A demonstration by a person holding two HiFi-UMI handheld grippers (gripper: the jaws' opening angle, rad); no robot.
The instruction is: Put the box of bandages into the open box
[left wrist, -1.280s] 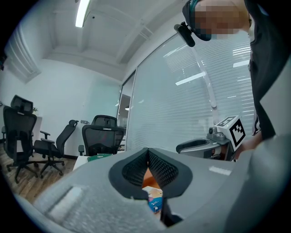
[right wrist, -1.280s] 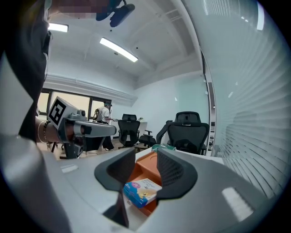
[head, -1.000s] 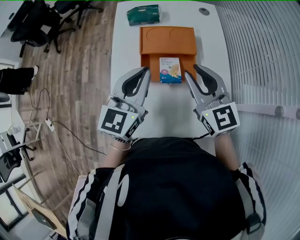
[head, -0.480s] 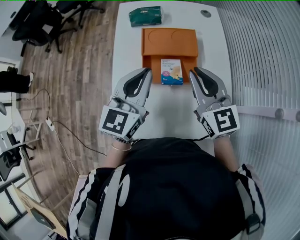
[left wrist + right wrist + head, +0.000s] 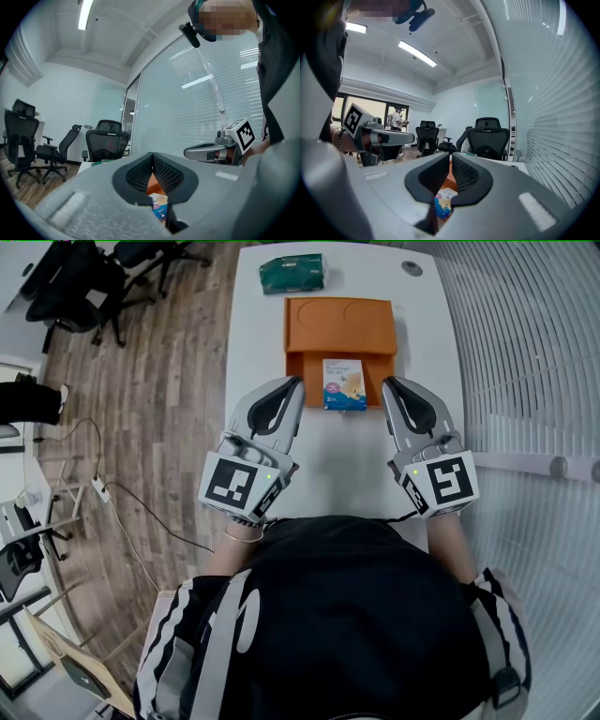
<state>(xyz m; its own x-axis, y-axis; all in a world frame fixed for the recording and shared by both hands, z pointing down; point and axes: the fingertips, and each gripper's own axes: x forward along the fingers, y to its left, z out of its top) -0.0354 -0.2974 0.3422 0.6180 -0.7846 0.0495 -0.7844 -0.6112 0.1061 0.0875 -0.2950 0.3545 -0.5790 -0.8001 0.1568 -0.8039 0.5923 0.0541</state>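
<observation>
Head view — table (image 5: 337, 456), orange box (image 5: 339, 326), wood floor (image 5: 159, 427)

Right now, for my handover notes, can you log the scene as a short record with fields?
table: white
orange box: open, mid-table
box of bandages: flat on the orange box's near part, between the two claws
green packet: table's far end, beyond the orange box
left claw: shut, empty, left of the bandages
right claw: jaws have just been closing, now together, nothing between them
</observation>
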